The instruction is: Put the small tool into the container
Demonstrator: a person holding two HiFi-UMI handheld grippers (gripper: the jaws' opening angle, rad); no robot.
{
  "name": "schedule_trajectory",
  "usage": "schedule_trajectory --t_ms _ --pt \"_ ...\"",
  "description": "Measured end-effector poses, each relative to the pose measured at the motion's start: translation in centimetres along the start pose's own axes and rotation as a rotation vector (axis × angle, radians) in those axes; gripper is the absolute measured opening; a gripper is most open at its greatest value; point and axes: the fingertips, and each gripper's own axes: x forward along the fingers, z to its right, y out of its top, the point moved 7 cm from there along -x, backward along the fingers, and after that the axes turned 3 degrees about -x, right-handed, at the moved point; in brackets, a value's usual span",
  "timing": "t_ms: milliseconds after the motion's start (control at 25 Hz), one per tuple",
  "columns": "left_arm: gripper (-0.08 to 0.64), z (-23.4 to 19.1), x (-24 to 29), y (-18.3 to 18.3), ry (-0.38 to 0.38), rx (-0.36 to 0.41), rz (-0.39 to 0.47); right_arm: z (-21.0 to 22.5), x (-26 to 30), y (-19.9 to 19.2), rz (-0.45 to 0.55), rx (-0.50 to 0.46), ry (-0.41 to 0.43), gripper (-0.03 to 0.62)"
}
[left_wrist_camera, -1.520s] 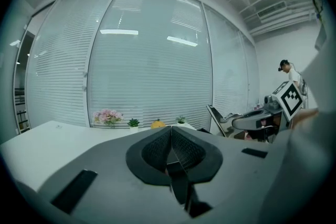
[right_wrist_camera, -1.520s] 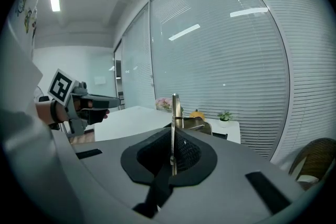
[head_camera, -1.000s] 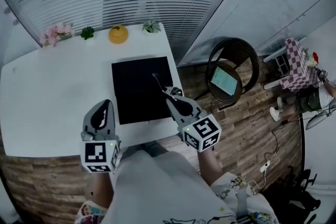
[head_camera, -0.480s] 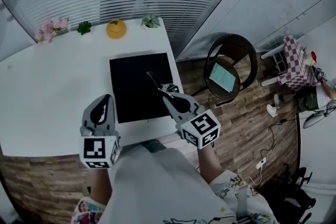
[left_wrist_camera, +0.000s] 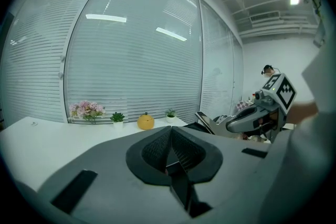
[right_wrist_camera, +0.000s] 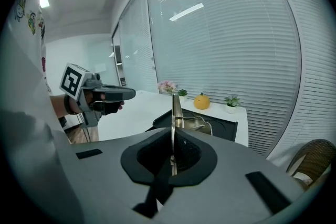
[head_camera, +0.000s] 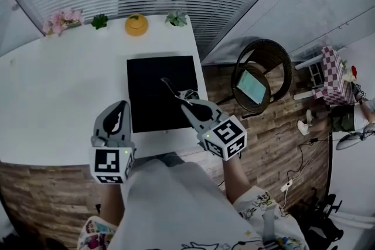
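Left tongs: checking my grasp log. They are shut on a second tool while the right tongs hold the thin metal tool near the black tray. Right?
No: the left tongs are shut on nothing, as the left gripper view shows. The right tongs do hold the thin metal tool near the black tray.

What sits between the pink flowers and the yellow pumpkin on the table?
A small green plant, seen in the head view and the left gripper view.

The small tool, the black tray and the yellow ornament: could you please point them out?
small tool [right_wrist_camera: 176,108], right gripper view, metal shaft
black tray [head_camera: 146,96], head view, bare left part
yellow ornament [head_camera: 136,25], head view, its middle
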Motion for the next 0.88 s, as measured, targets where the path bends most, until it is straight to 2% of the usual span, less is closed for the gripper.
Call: schedule_trajectory --t_ms 320,880 --pt "0.006 0.3 -0.3 -0.8 0.011 -0.01 -0.012 -0.5 1.3 -0.9 -0.083 -0.025 0.119 0.002" --pt "0.006 0.6 0.0 -2.5 0.008 -0.02 -0.05 -1.1 4.4 -2.1 -0.236 -0.086 0.273 0.002"
